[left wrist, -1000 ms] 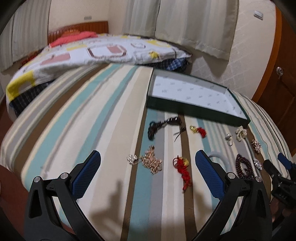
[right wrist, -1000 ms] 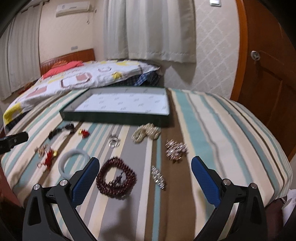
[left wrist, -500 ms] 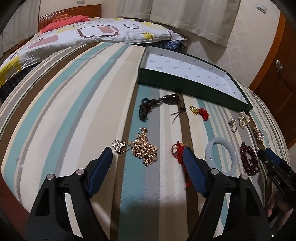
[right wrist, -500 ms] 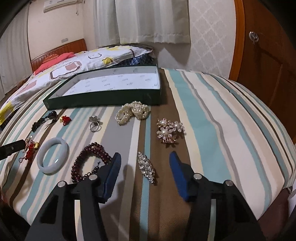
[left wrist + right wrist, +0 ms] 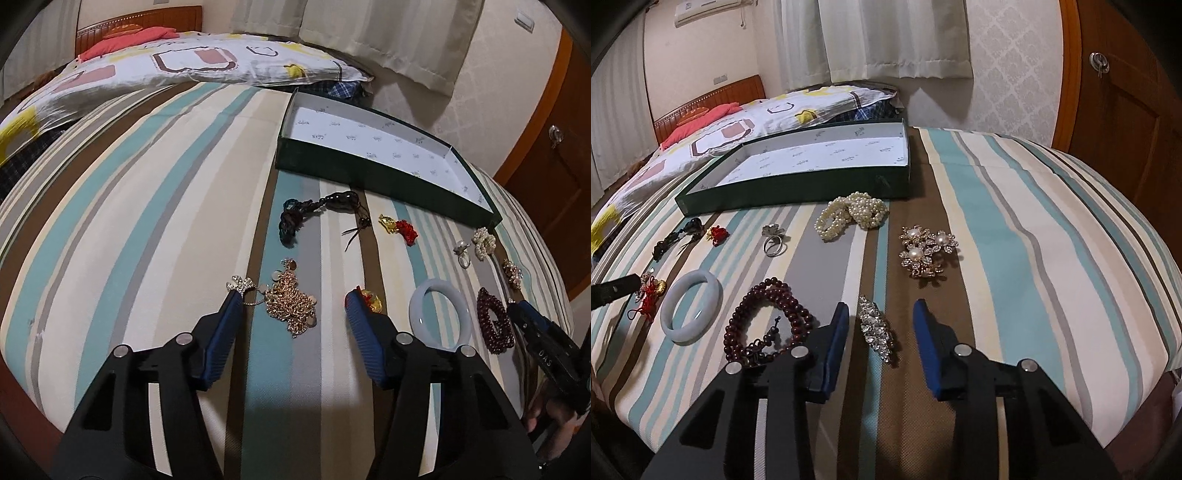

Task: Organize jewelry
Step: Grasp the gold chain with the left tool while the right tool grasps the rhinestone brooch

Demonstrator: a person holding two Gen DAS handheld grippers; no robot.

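Several jewelry pieces lie on a striped bedspread in front of a green box (image 5: 369, 173) with a white lining, also in the right wrist view (image 5: 798, 192). My left gripper (image 5: 291, 299) is open, low over a gold chain necklace (image 5: 291, 306). My right gripper (image 5: 881, 314) is open around a crystal brooch (image 5: 877, 328), apart from it. A dark red bead bracelet (image 5: 764, 325), white bangle (image 5: 690, 306), pearl bracelets (image 5: 853, 216), pearl flower brooch (image 5: 927, 251) and ring (image 5: 774, 240) lie nearby.
A black cord pendant (image 5: 314, 210), a red-gold charm (image 5: 400, 227) and a red tassel charm (image 5: 652, 295) lie on the left side. A patterned quilt (image 5: 166, 74) lies behind. A wooden door (image 5: 1126, 92) stands right. The bed edge is just below both grippers.
Both grippers have moved forward and down toward the jewelry. The left one now flanks the gold necklace. The right jaws have narrowed and now flank the crystal brooch.
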